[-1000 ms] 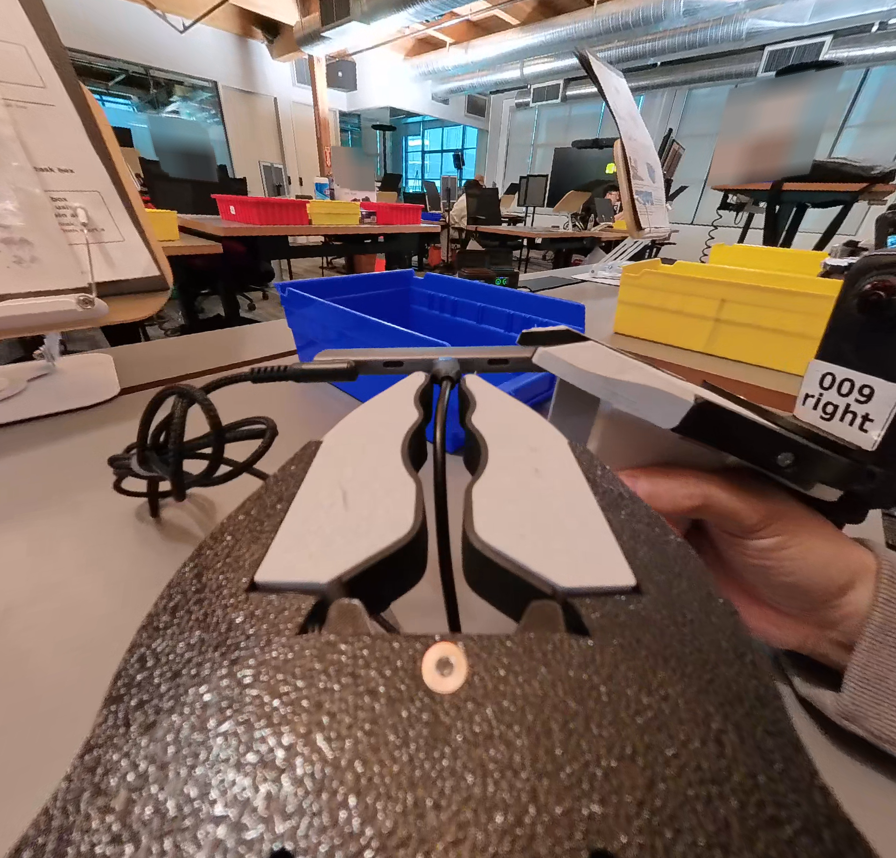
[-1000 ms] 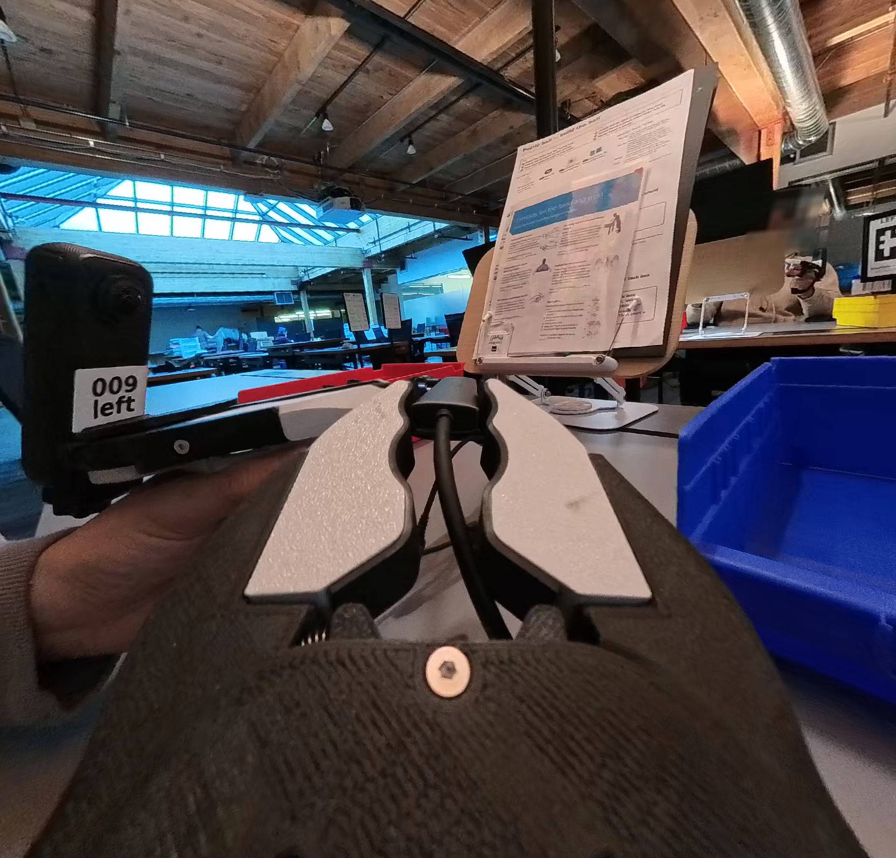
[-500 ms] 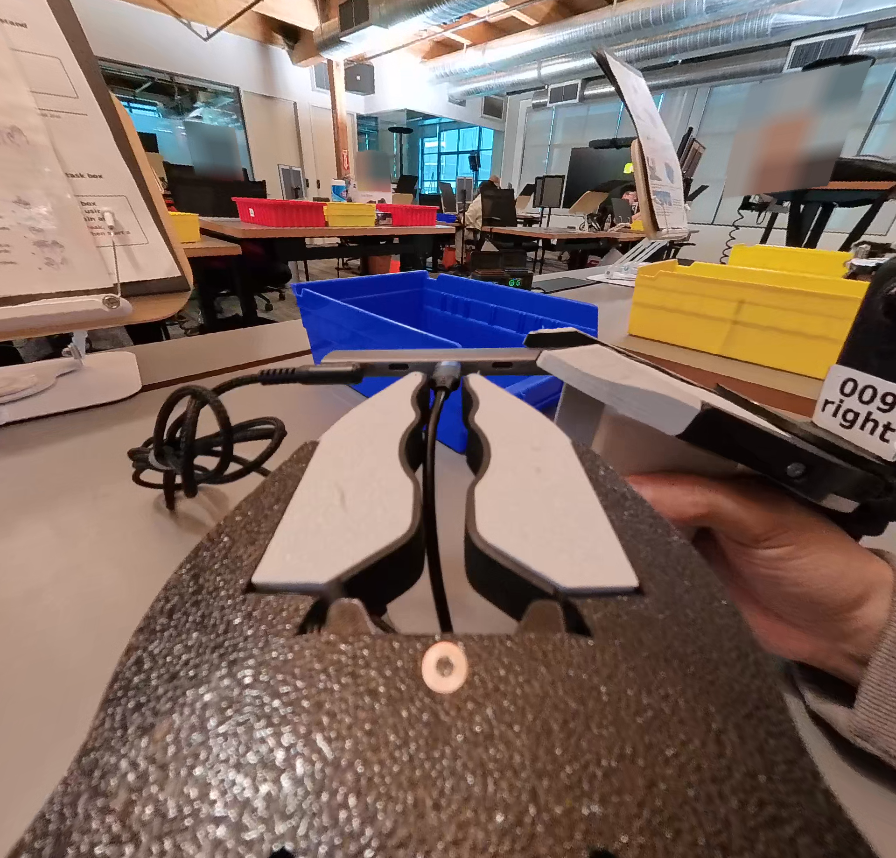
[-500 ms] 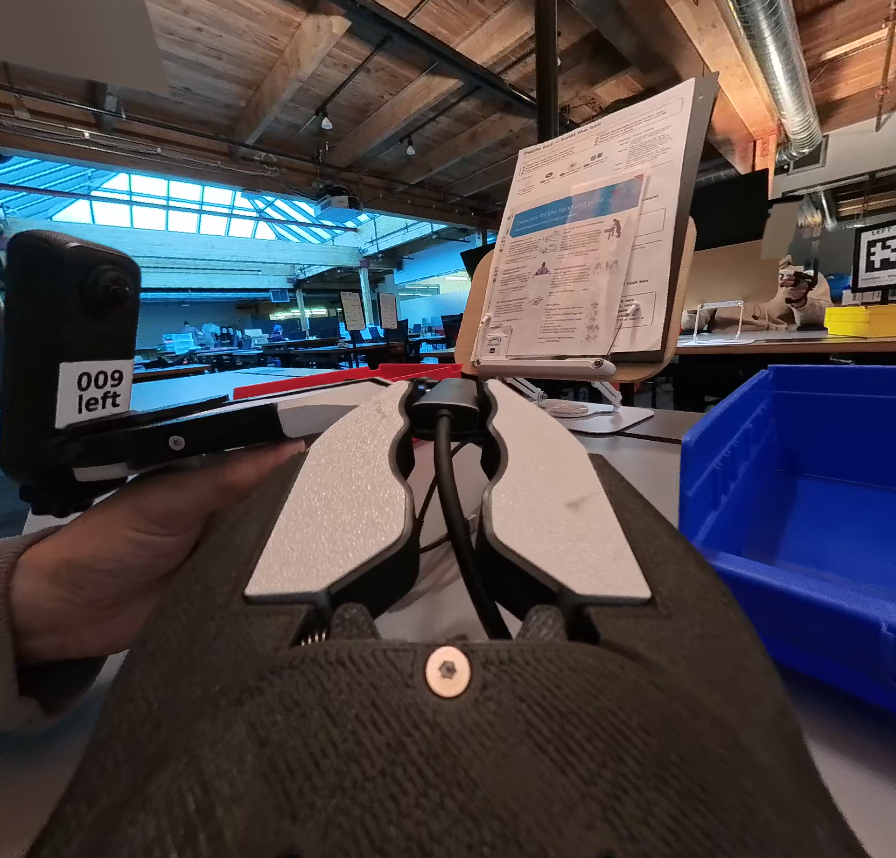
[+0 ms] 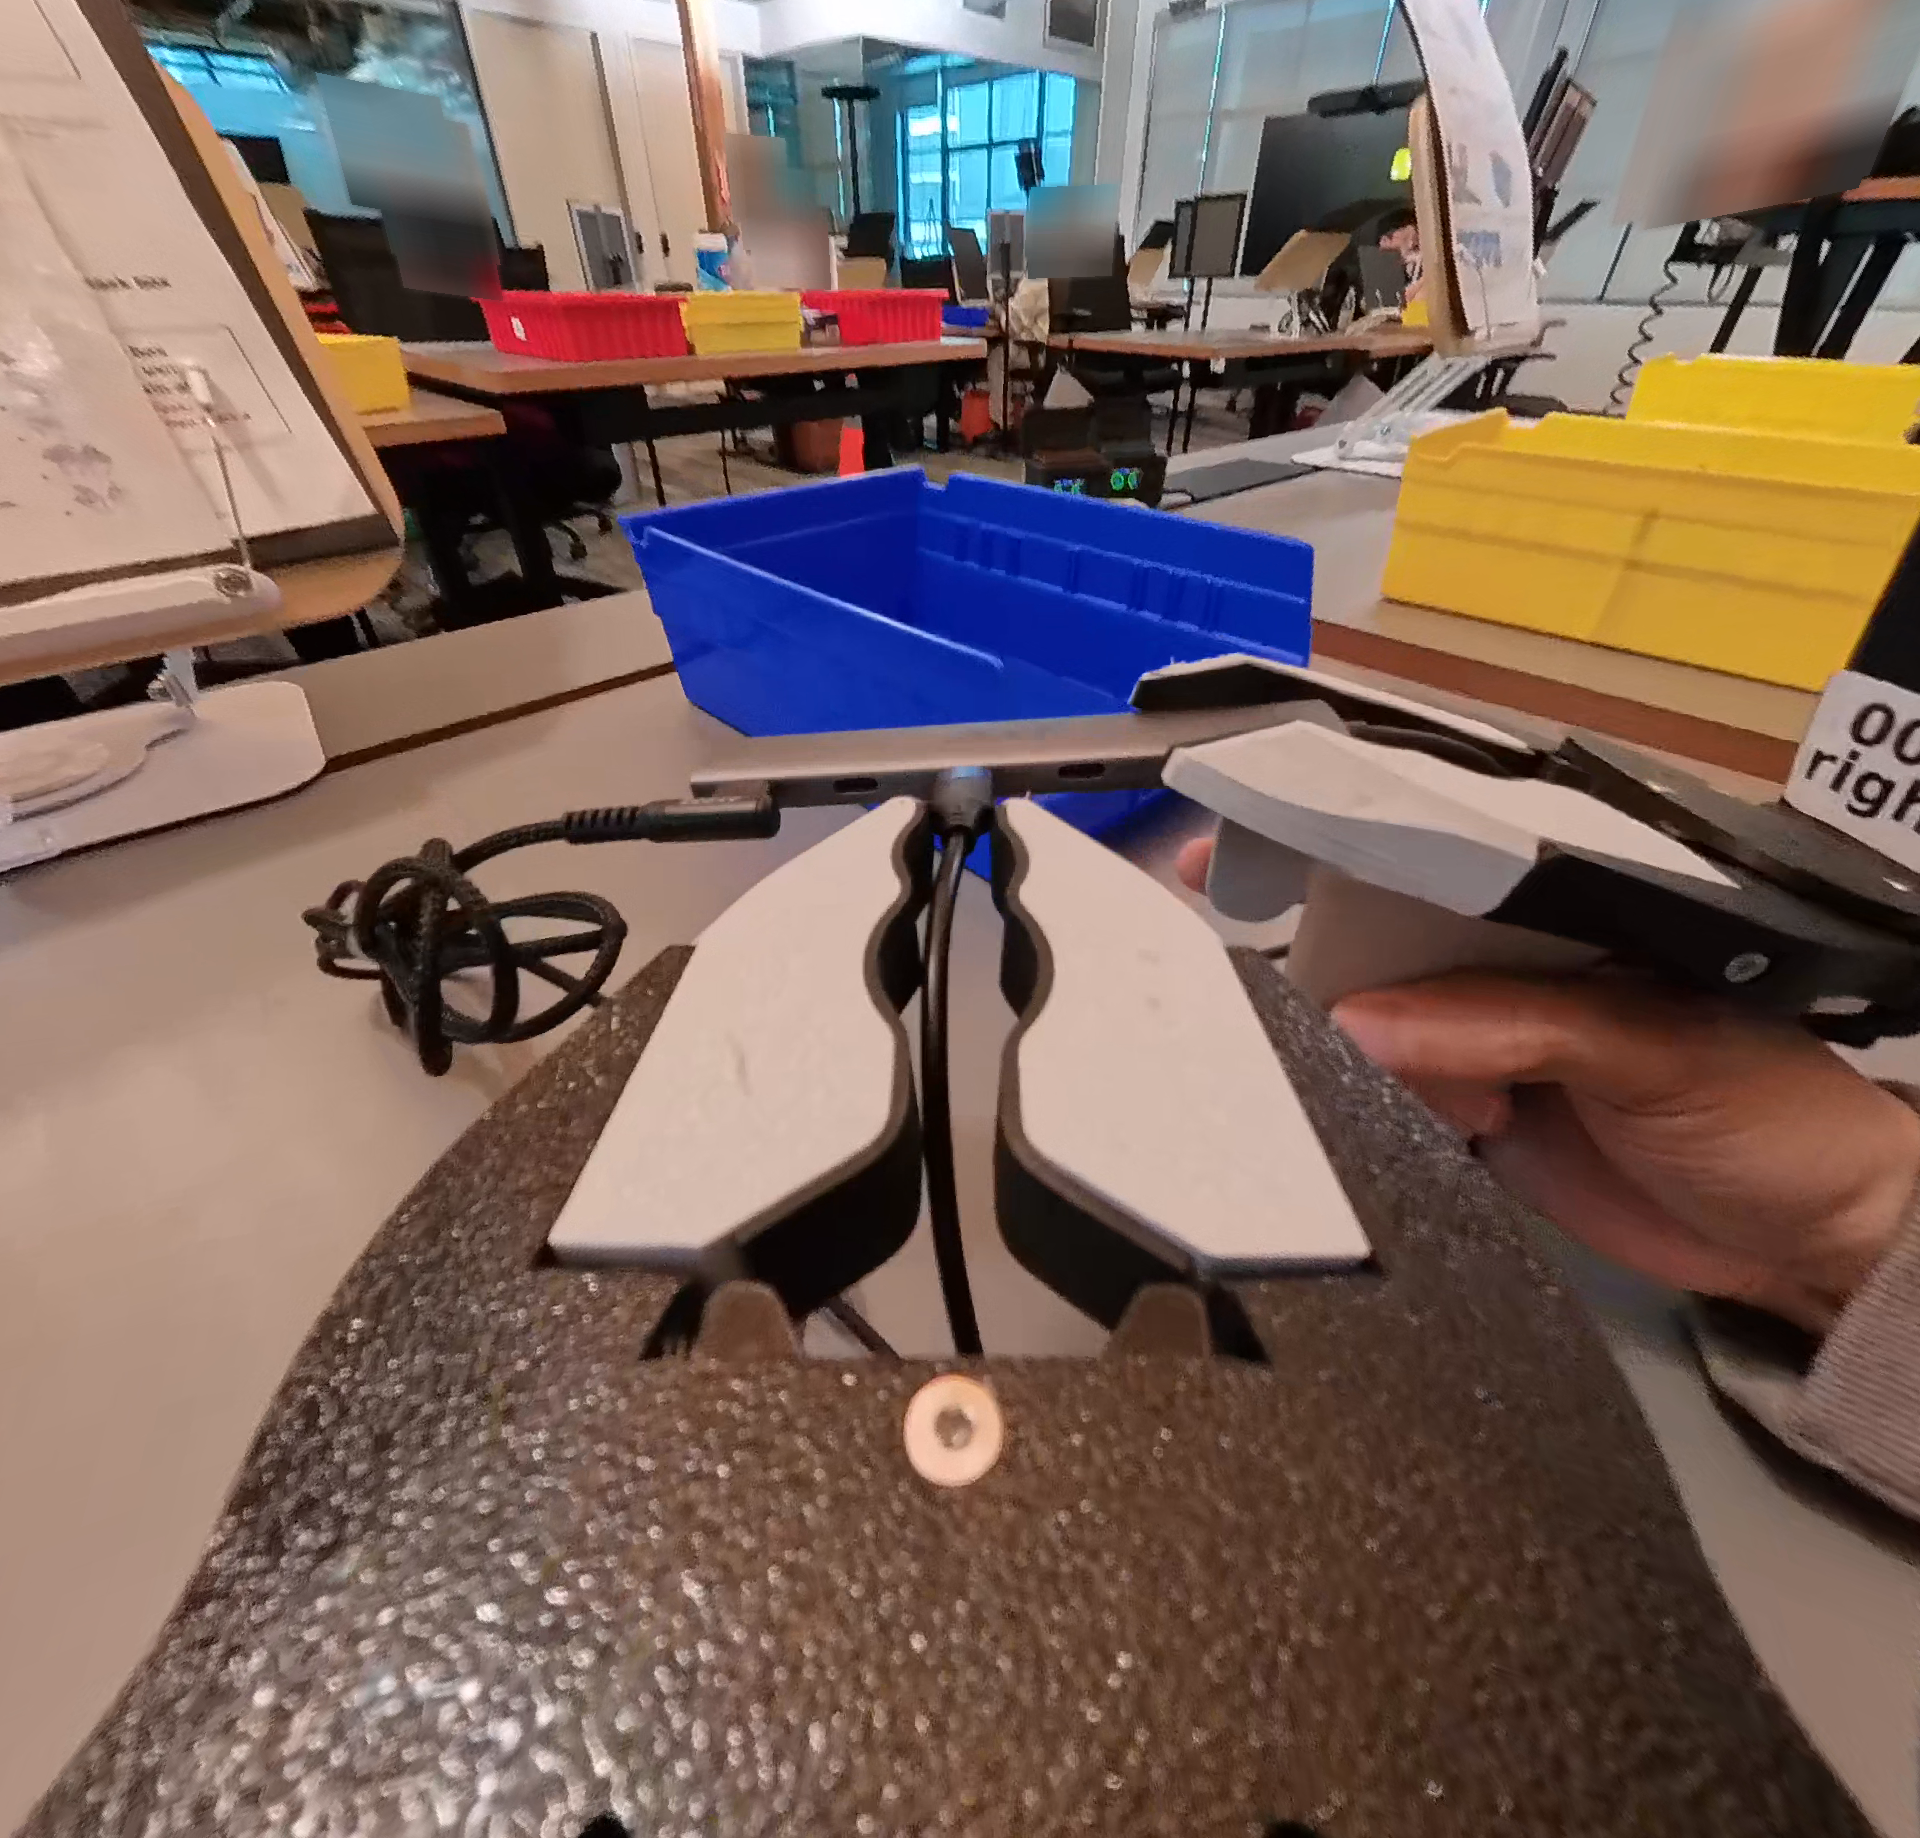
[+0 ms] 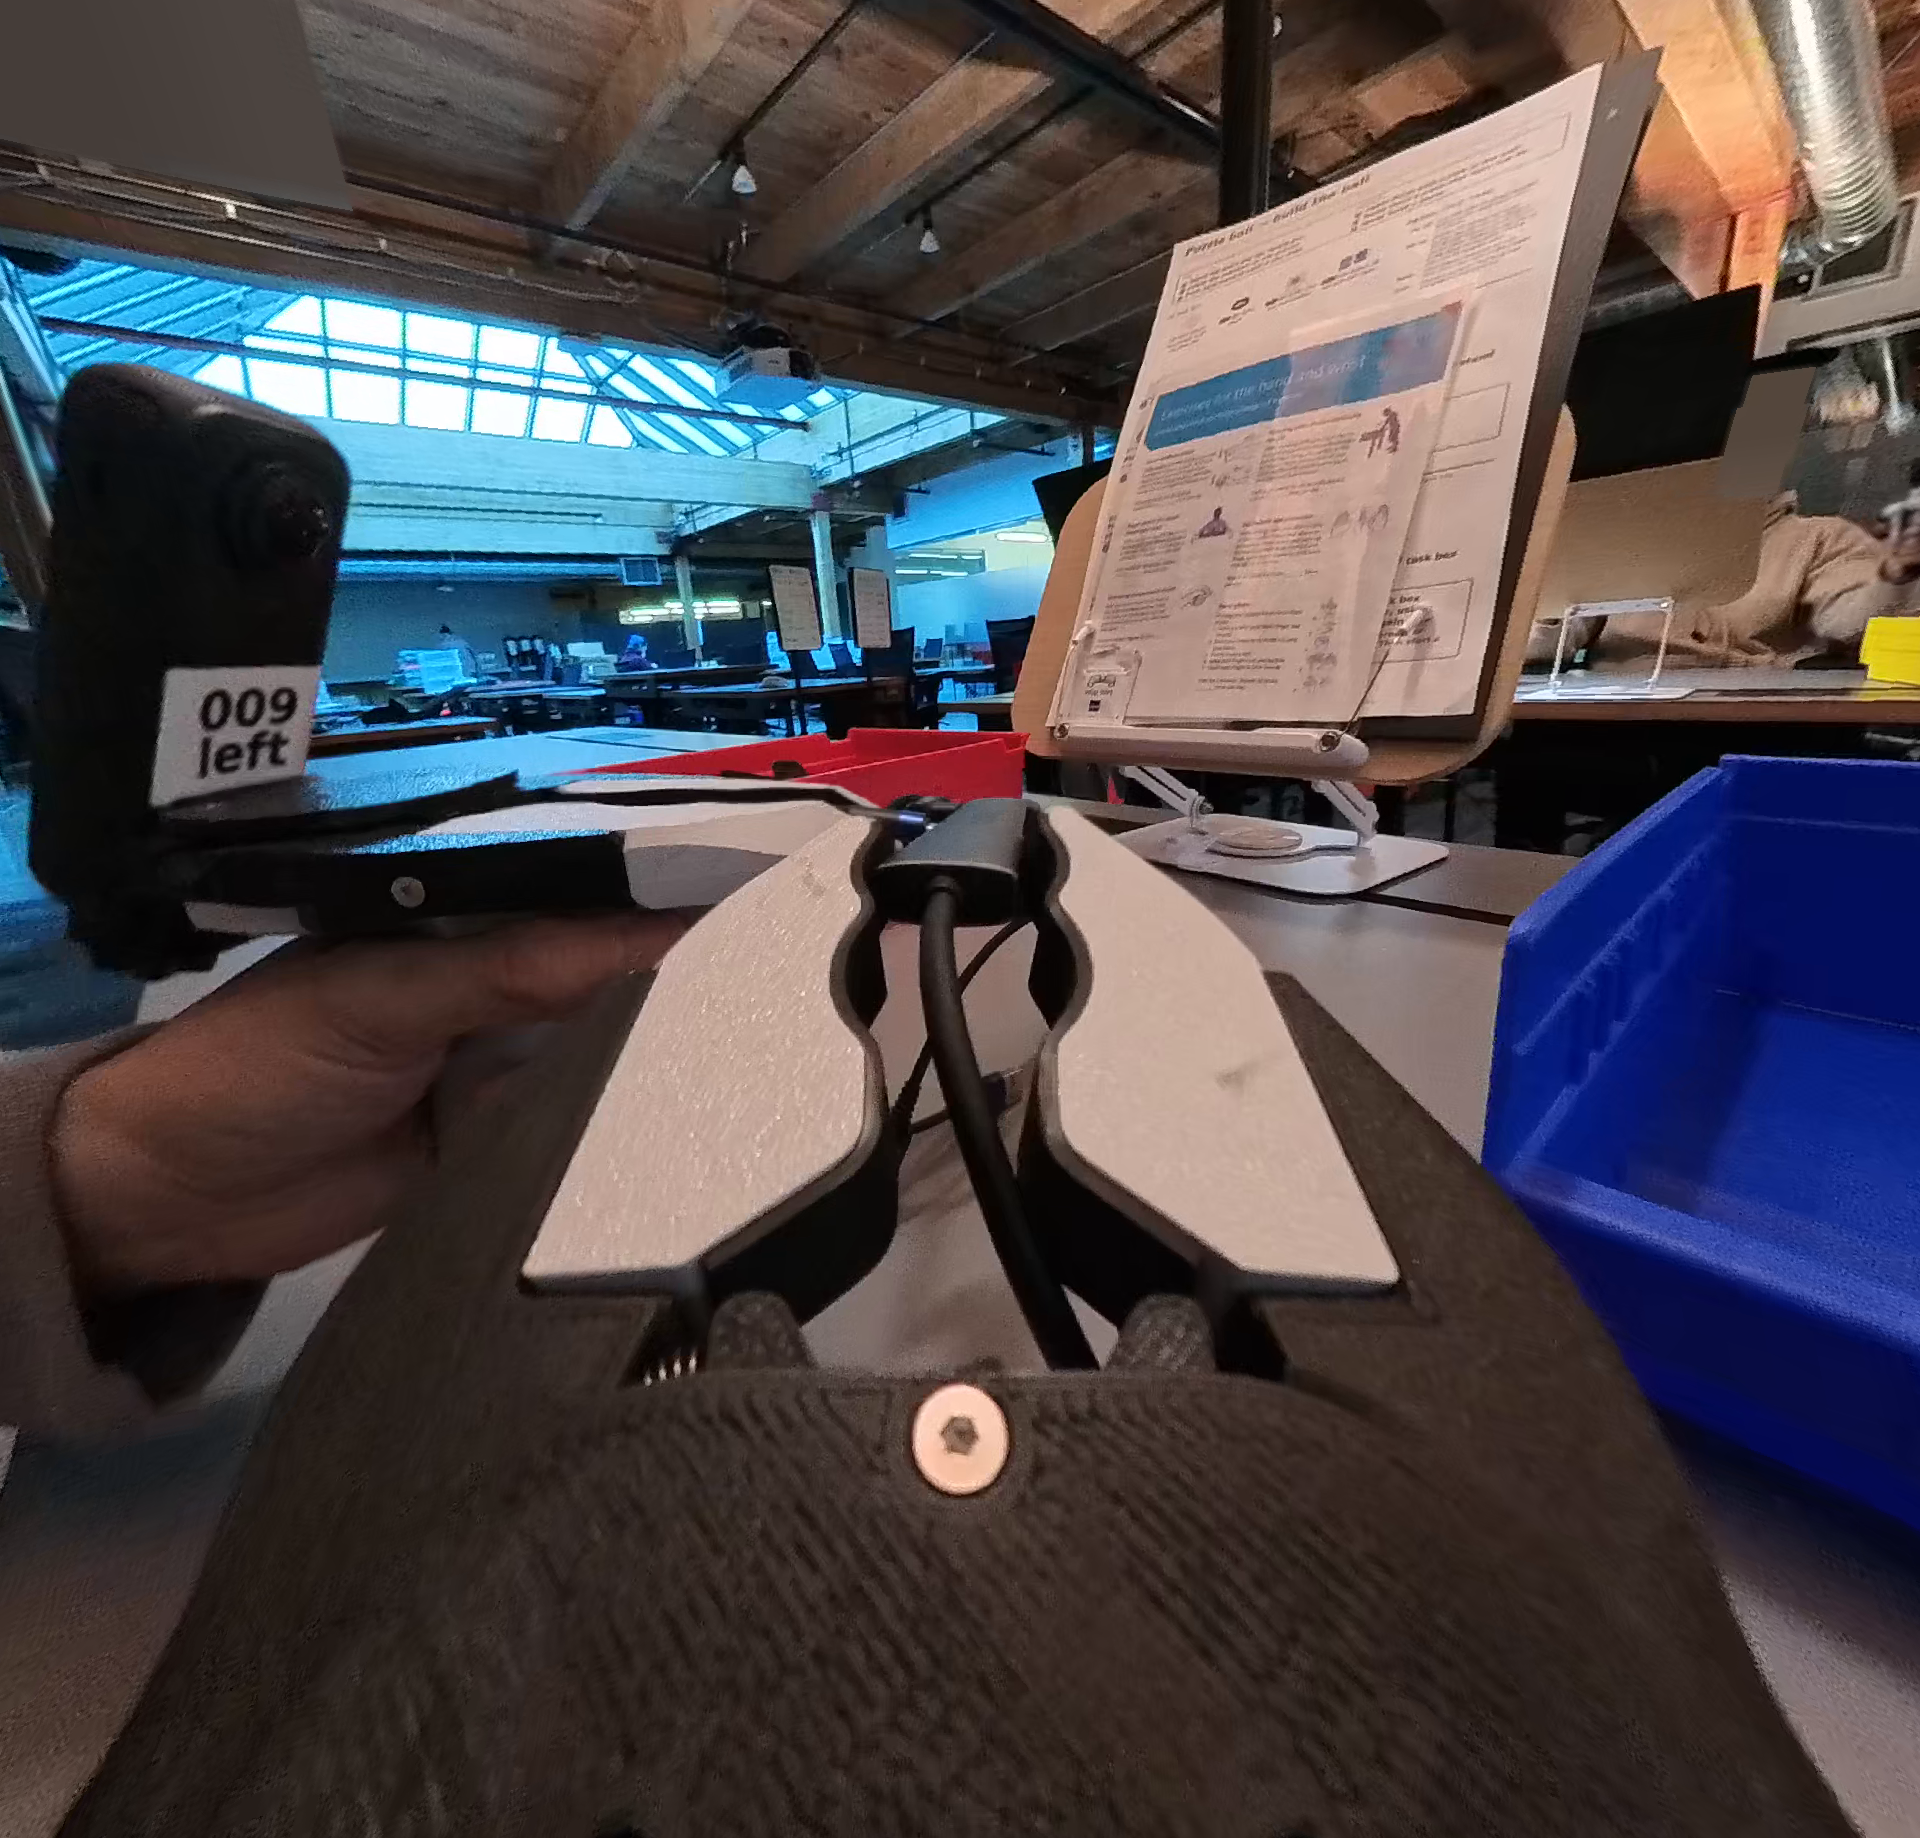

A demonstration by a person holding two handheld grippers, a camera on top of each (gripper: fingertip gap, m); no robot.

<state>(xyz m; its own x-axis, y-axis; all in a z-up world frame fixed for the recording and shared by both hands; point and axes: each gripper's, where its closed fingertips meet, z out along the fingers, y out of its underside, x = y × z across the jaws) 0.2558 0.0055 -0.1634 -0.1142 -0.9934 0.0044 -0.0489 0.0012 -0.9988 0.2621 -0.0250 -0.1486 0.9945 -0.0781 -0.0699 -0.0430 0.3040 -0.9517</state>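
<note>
Grey metal, a slim hub (image 5: pixel 935 765), lies crosswise at the middle of the left wrist view, lifted off the table (image 5: pixel 156 1113) and gripped from two sides. The left hand-held gripper (image 5: pixel 951 822) is pressed together on a black plug that enters the hub's long side, and that plug's smooth cord (image 5: pixel 940 1061) runs back between its fingers. The right hand-held gripper (image 6: pixel 951 838) comes in from 3 o'clock in that view and pinches the hub's end; in its own view the hub sits end-on at 12 o'clock, with another dark cord trailing back toward the camera. A braided cable (image 5: pixel 457 947) lies coiled on the table at 9 o'clock, and its plug (image 5: pixel 675 822) meets the hub's left end; it looks seated, though the joint is too small to be sure. At least one other port on the long side shows bare. A blue bin (image 5: pixel 966 604) sits just beyond the hub at 12 o'clock, a yellow bin (image 5: pixel 1642 562) at 2 o'clock and a paper stand (image 5: pixel 156 438) at 10 o'clock. Compared with a second ago, both grips are unchanged and the braided cable has not shifted, but the left view now tips lower, showing less ceiling and more of the bin's inside.
</note>
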